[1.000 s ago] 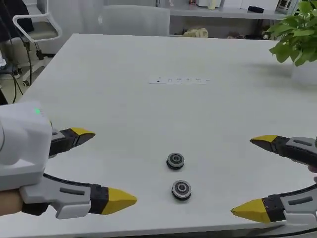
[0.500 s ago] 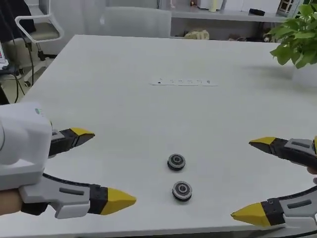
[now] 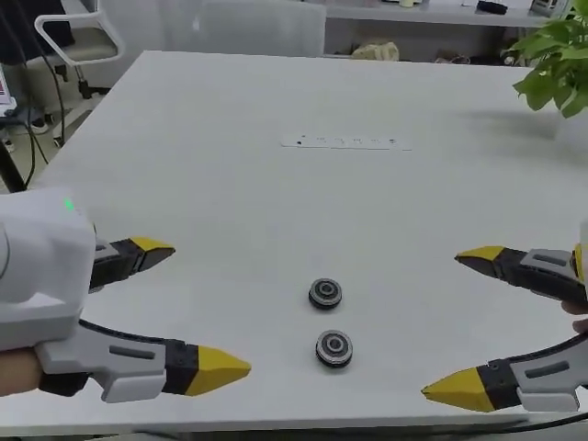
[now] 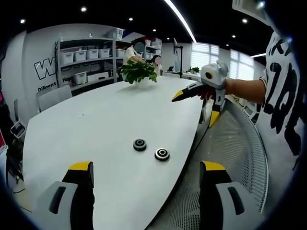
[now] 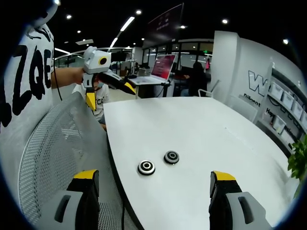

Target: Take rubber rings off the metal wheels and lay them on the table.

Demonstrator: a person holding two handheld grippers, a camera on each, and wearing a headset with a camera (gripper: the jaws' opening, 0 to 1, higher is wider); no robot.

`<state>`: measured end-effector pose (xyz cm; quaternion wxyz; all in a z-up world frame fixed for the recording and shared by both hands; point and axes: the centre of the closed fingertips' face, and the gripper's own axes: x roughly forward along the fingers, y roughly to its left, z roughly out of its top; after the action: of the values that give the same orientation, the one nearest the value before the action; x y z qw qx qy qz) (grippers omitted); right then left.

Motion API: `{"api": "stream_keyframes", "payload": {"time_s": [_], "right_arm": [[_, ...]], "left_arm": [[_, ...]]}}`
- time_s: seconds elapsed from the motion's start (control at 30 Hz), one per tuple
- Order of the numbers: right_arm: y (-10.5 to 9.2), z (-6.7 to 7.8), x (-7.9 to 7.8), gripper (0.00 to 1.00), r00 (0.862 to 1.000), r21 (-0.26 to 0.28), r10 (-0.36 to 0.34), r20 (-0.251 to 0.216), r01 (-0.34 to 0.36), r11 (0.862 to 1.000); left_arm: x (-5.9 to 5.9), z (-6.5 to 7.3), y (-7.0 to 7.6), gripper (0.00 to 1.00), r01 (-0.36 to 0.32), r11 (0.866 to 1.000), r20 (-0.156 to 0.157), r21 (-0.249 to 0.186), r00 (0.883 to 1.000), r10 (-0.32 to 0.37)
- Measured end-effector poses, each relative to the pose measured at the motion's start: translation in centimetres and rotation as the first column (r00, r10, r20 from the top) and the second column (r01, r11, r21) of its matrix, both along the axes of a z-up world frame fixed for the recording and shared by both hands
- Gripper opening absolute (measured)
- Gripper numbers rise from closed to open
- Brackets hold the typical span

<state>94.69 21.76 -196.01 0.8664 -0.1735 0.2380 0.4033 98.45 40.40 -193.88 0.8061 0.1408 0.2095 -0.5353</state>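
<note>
Two small metal wheels with black rubber rings lie flat near the table's front edge: a farther wheel (image 3: 325,293) (image 4: 140,144) (image 5: 171,157) and a nearer wheel (image 3: 333,349) (image 4: 162,154) (image 5: 146,167). My left gripper (image 3: 193,309) (image 4: 146,167) is open at the left, jaws wide apart with nothing between them. My right gripper (image 3: 467,323) (image 5: 153,176) is open at the right, likewise holding nothing. The wheels sit between the two grippers, touched by neither. The left gripper's yellow fingertips (image 5: 128,87) also appear in the right gripper view, and the right gripper's fingertips (image 4: 178,96) in the left gripper view.
A white power strip (image 3: 347,142) lies at the table's (image 3: 230,165) middle. A potted plant (image 3: 556,69) stands at the far right. An office chair (image 3: 78,41) is beyond the far left corner. A mesh chair back (image 5: 53,158) is close to the table's front edge.
The camera tilted slightly, shifting the scene. The right gripper edged a little left and up in the picture. The wheels and the left gripper have stayed put.
</note>
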Motion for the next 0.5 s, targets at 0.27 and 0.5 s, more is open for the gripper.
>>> {"api": "stream_keyframes", "payload": {"time_s": [0.27, 0.5], "right_arm": [[0.17, 0.21, 0.31, 0.96, 1.000, 0.019, -0.001, 0.010, 0.000, 1.000], [0.16, 0.05, 0.63, 0.95, 1.000, 0.031, 0.002, 0.010, -0.003, 1.000]], "left_arm": [[0.45, 0.07, 0.09, 0.90, -0.008, 1.000, 0.004, 0.001, 1.000, 0.008], [0.42, 0.09, -0.13, 0.90, -0.001, 1.000, 0.006, 0.007, 1.000, 0.001]]}}
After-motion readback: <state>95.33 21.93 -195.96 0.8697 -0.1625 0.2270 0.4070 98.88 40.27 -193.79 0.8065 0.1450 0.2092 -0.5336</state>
